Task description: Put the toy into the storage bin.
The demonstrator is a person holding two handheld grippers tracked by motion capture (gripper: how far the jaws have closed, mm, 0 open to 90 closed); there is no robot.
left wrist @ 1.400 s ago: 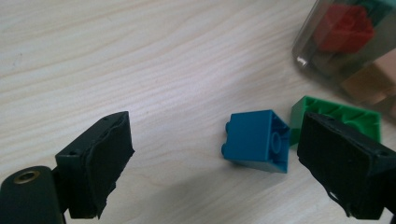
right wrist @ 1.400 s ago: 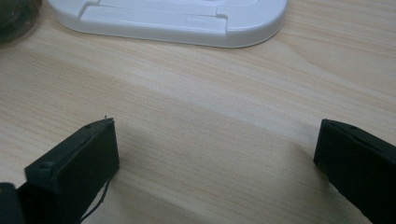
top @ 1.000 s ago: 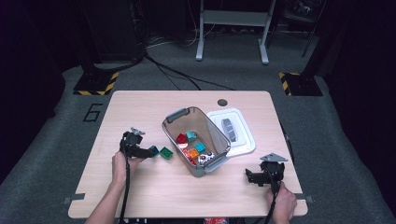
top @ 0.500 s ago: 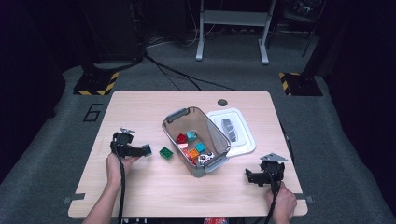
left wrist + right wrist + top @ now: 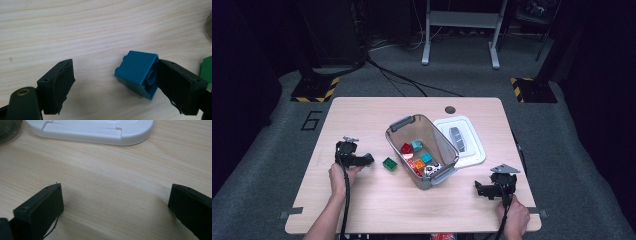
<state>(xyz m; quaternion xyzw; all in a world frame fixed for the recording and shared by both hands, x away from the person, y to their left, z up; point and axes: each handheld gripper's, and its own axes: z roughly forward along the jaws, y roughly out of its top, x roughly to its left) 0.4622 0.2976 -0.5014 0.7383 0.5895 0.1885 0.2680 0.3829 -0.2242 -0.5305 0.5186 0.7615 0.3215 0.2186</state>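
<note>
Resting against one jaw pad of the left gripper [image 5: 117, 87], a blue toy brick [image 5: 137, 72] lies tilted on the pale wooden surface [image 5: 362, 205]

Jaws of the left gripper have just been closing but stand wide, the blue brick between them touching only the right-hand pad in the left gripper view, the other pad well apart from it; a green brick [image 5: 389, 163] sits just beyond the gripper's tips, between it and the clear bin [image 5: 404, 125] holding red, orange, teal and white pieces near the middle of the surface; the bin's white lid [image 5: 472, 150] lies flat beside it; the right gripper [image 5: 482, 190], held low at the near right corner, has its jaws spread wide over bare wood with nothing between them
</note>
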